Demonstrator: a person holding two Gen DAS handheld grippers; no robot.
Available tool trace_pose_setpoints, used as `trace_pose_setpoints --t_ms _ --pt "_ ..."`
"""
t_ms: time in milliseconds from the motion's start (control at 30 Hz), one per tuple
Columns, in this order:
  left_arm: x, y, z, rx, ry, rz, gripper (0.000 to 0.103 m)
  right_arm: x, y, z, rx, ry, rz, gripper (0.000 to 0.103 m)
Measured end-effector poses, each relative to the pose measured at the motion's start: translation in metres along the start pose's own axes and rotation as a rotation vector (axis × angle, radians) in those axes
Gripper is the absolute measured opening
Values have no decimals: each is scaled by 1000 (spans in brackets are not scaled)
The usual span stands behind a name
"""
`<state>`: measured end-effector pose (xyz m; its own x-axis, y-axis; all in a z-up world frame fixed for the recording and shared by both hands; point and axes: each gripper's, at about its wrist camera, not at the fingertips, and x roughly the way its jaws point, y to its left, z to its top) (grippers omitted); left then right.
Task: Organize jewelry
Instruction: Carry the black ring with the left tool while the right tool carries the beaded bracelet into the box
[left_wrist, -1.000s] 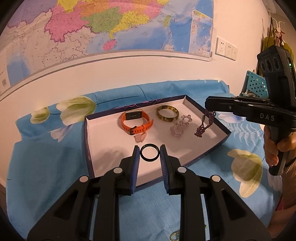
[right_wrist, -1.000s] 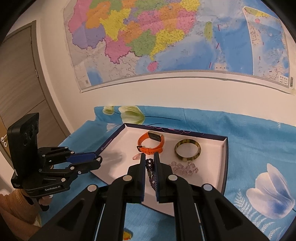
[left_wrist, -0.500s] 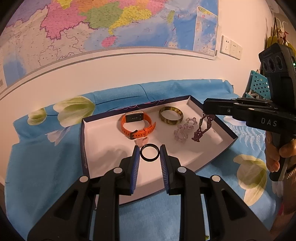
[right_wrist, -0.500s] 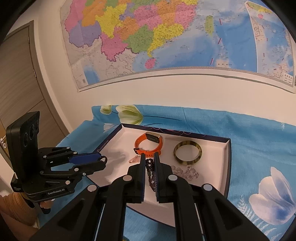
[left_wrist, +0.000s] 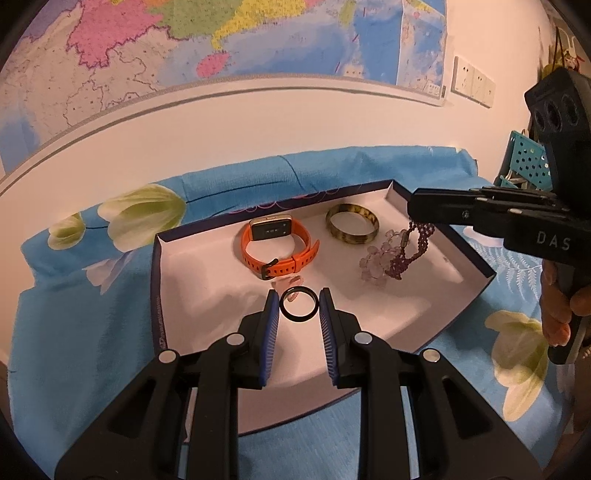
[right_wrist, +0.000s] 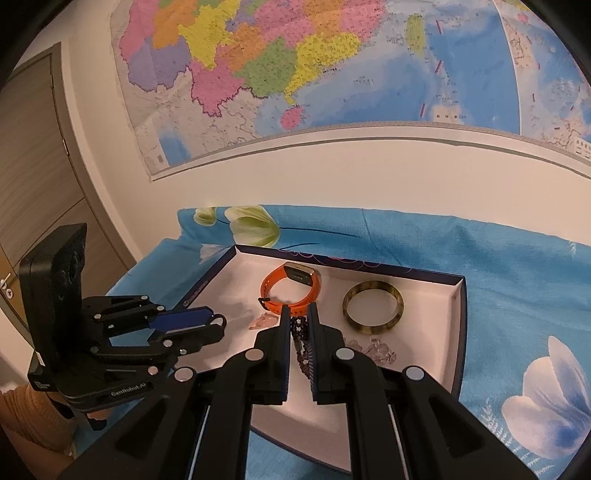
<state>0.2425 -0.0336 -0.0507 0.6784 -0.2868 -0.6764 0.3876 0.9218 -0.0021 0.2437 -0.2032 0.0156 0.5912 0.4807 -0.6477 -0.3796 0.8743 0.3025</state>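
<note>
Left wrist view: a white-lined tray (left_wrist: 207, 280) with dark walls rests on a blue floral cloth (left_wrist: 74, 332) below a wall map (left_wrist: 221, 37); in the tray lie an orange watch (left_wrist: 277, 247) at 12 o'clock of the left gripper (left_wrist: 298, 306), a mottled bangle (left_wrist: 352, 229) at 1 o'clock, and a clear bead cluster (left_wrist: 376, 258) near 2 o'clock, while a small pink piece (left_wrist: 284, 284) sits just beyond the fingertips. The left gripper's blue pads are clamped on a black ring (left_wrist: 298, 304), held edge to edge above the tray floor. The right gripper (left_wrist: 417, 210) enters from 3 o'clock, pinching a purple bead strand (left_wrist: 410, 251) whose lower loop hangs onto or just over the clear beads; contact cannot be told. A hand (left_wrist: 561, 306) grasps its handle at the right edge. Right wrist view: the same tray (right_wrist: 456, 332), the watch (right_wrist: 291, 291) at 12 o'clock, the bangle (right_wrist: 373, 310) at 1 o'clock, and the clear beads (right_wrist: 373, 349) beside the right finger. The right gripper (right_wrist: 298, 314) points down at a slant, its jaws closed on the purple strand (right_wrist: 299, 339), which hangs between them. The left gripper (right_wrist: 218, 323), at 9 o'clock, reaches over the tray's left wall, the ring showing at its tip.
</note>
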Motion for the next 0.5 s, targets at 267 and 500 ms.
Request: trace_pose_setpoints --t_ms 267,500 --pt "14 2 1 -4 24 9 23 13 -5 2 15 17 7 7" --pt "22 6 3 -16 35 16 23 20 -6 2 20 27 19 7"
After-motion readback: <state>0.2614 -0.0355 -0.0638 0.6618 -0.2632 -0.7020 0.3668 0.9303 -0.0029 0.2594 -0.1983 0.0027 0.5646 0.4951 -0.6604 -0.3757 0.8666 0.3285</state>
